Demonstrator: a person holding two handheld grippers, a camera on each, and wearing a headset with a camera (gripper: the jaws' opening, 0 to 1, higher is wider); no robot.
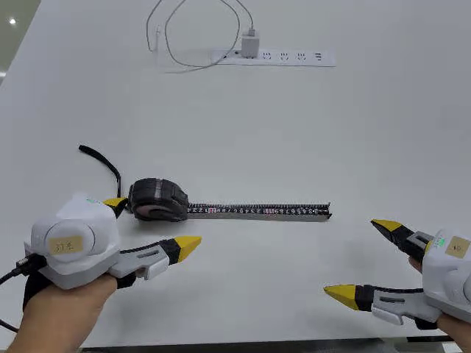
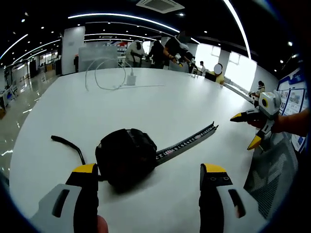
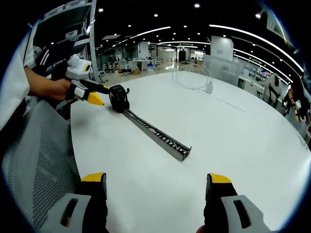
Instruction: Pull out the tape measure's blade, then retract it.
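1. Left gripper sits at bottom left of head view, held in a hand. Jaws spread wide, gripping nothing.
2. Its far jaw tip is just beside the left side of the tape measure; near jaw tip lies in front of the case, w/ a gap. Can't tell if the far tip touches.
3. Left gripper view: left gripper has the tape measure just ahead, between the two yellow tips, closer to the left one.
4. Right gripper at bottom right of head view, jaws also wide, nothing between them. It is apart from the blade, off to the right and nearer the person.
5. Right gripper view: right gripper points at bare table; blade runs away from it toward the case and left gripper.
6. Tape measure: black case lying on white table, blade pulled out flat to the right, hook end resting on table.
7. Black wrist strap trails from the case up-left.
8. Far edge of table: white power strip w/ charger plugged in and white cable looped beside it.
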